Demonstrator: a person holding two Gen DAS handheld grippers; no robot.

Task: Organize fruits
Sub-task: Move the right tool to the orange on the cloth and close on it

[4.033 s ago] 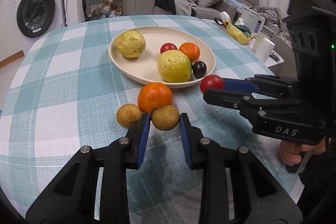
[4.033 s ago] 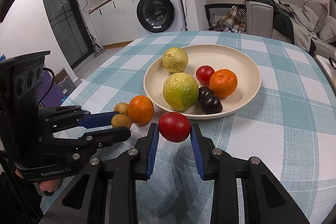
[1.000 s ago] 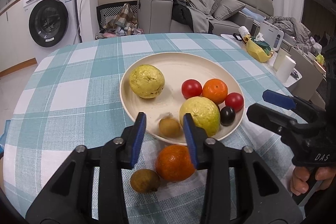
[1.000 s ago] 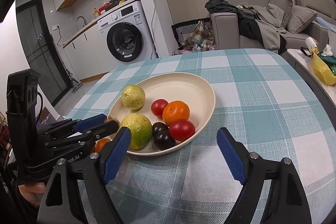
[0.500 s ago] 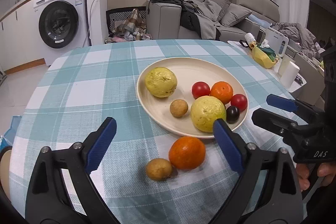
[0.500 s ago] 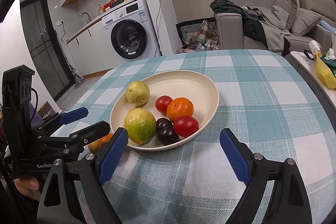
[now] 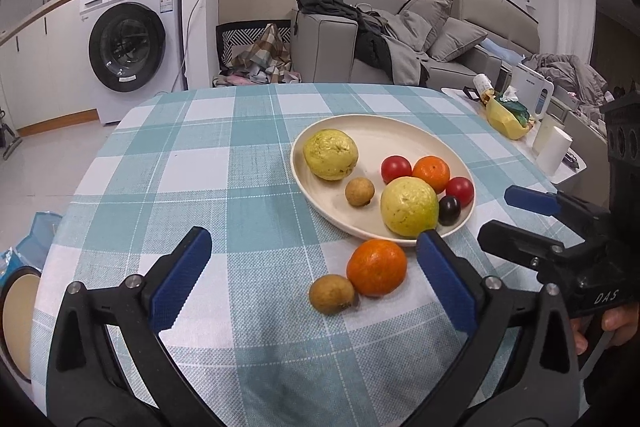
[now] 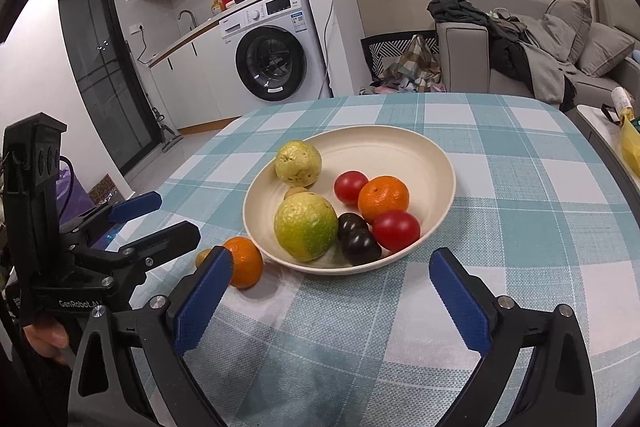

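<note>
A cream plate (image 7: 400, 119) (image 8: 384, 151) holds two yellow-green guavas, two red tomatoes, a tangerine, dark plums and a small brown fruit (image 7: 360, 191). On the checked cloth in front of the plate lie an orange (image 7: 376, 267) (image 8: 246, 263) and a second brown fruit (image 7: 331, 294), side by side. My left gripper (image 7: 313, 235) hovers just short of these two, its jaws opening wide and touching nothing. My right gripper (image 8: 330, 254) faces the plate's near rim, jaws opening too, with nothing held. Each gripper shows in the other's view: right gripper (image 7: 508, 217), left gripper (image 8: 172, 215).
The round table's edge curves away at left and right. A side table (image 7: 520, 143) with a yellow bag and a white cup (image 7: 554, 151) stands to the right. A washing machine (image 7: 128, 47) and a grey sofa (image 7: 400, 39) are behind.
My left gripper let go of the small brown fruit in the plate, opened wide and drew back toward the loose orange. My right gripper's jaws spread a little wider.
</note>
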